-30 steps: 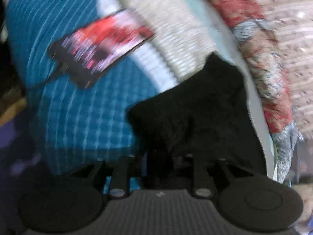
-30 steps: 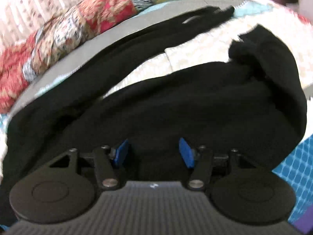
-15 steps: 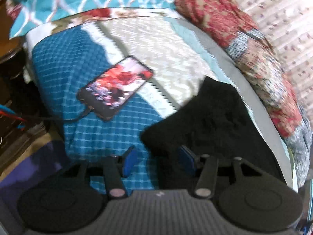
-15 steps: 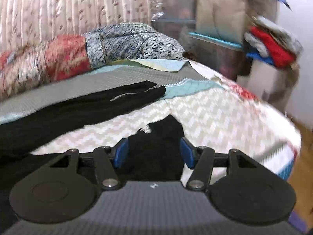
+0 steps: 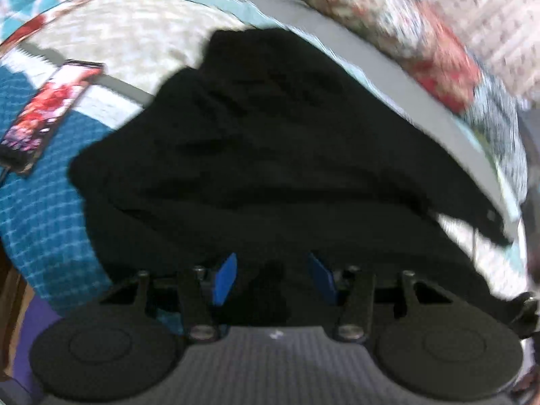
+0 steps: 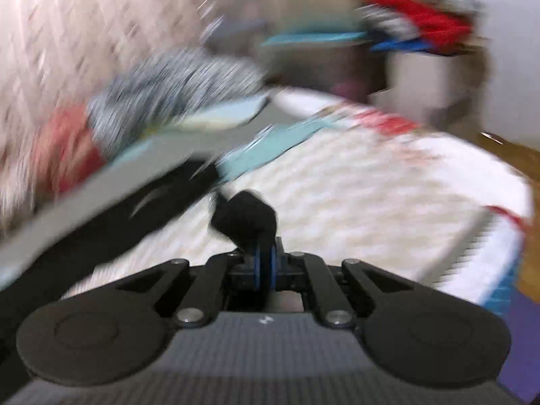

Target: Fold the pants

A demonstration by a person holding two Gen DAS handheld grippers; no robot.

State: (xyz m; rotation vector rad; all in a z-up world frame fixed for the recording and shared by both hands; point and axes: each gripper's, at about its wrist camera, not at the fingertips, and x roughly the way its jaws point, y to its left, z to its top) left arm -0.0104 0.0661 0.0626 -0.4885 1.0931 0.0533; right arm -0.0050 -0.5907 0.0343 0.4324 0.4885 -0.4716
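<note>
The right gripper [image 6: 264,265] has just snapped its blue pads shut on the far hem of one leg of the black fabric pants [image 5: 270,155], which half a second ago merely lay between them. The left gripper [image 5: 275,278], jaws partly apart and holding nothing, hovers over the near waist end on the patterned quilted bedspread [image 6: 371,195], right of the smartphone [image 5: 50,114]. Hem secured, so carrying it over for the fold looks next.
</note>
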